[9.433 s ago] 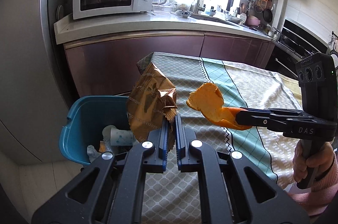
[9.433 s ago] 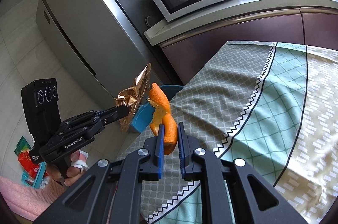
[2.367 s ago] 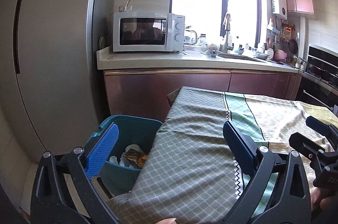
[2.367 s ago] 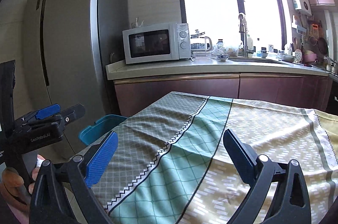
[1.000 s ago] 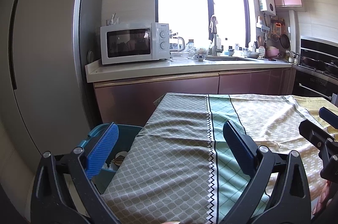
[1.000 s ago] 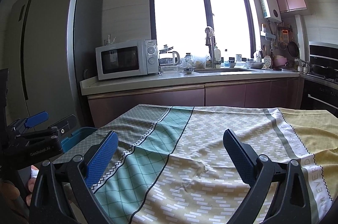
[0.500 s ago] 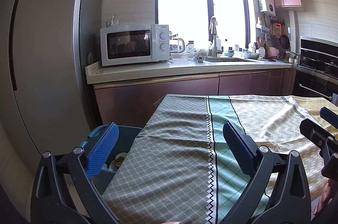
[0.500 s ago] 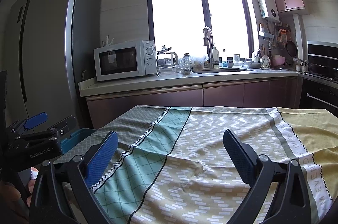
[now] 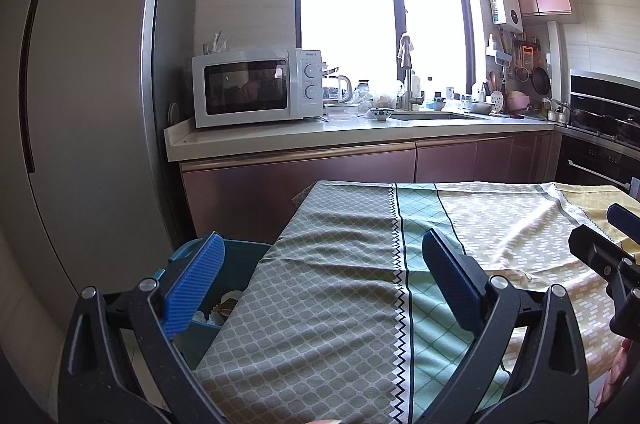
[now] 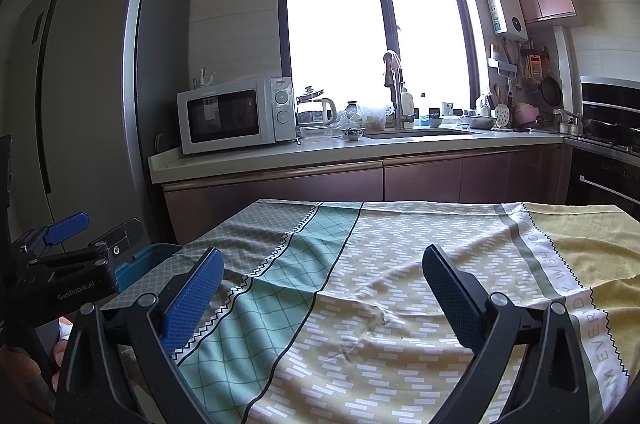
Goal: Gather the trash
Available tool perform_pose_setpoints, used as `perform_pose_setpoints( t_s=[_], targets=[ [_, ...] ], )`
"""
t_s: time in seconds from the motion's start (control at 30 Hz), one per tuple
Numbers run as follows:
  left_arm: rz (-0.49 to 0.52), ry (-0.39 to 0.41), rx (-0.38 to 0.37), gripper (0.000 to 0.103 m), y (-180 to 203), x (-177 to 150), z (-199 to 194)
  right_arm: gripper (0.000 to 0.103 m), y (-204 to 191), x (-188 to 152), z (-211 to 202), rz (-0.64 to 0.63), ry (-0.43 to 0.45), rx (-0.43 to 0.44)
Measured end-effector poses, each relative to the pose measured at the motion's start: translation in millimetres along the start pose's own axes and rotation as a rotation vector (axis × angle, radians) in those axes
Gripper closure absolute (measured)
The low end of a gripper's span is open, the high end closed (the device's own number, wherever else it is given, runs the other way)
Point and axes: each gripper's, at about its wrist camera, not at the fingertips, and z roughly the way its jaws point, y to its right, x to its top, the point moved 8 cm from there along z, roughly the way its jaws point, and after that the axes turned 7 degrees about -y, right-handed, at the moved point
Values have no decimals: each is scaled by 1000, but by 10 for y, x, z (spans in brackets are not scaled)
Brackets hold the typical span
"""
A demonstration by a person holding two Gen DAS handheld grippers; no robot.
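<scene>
1. A kitchen: a tall grey refrigerator (image 9: 80,104) on the left, a bright window (image 9: 380,16) behind a long counter (image 9: 320,134) that carries a white microwave (image 9: 256,92), a kettle (image 9: 340,88) and a sink tap (image 9: 407,72).
2. In front stands a tabletop (image 10: 400,284) covered by a cloth with grey, teal, beige and yellow bands; the cloth lies slightly wrinkled.
3. The left hand-held gripper (image 9: 320,280) hovers over the tabletop's left edge, its blue-padded fingers (image 9: 194,284) spread wide apart with nothing between them.
4. The right hand-held gripper (image 10: 320,288) hovers over the near part of the tabletop, its jaws likewise wide apart and empty.
5. A teal trash bin (image 9: 236,264) stands on the floor just beside the tabletop's left edge, below the left hand-held gripper's left finger.
6. Inside the bin, trash (image 9: 228,304) shows as crumpled pale and brown pieces; what each piece is cannot be told.
7. From the right wrist view the bin's rim (image 10: 148,260) peeks out between the cloth and the left hand-held gripper.
8. A fingertip of the person's hand (image 9: 618,364) shows at the right edge of the left wrist view.
</scene>
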Motion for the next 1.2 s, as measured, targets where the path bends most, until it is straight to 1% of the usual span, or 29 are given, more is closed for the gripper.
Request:
perform_pose_setpoints(
  t_s=[1.2],
  targets=[
    [-3, -5, 6, 6, 30, -52, -8, 7, -8, -25, -12, 19, -8, -9]
  ],
)
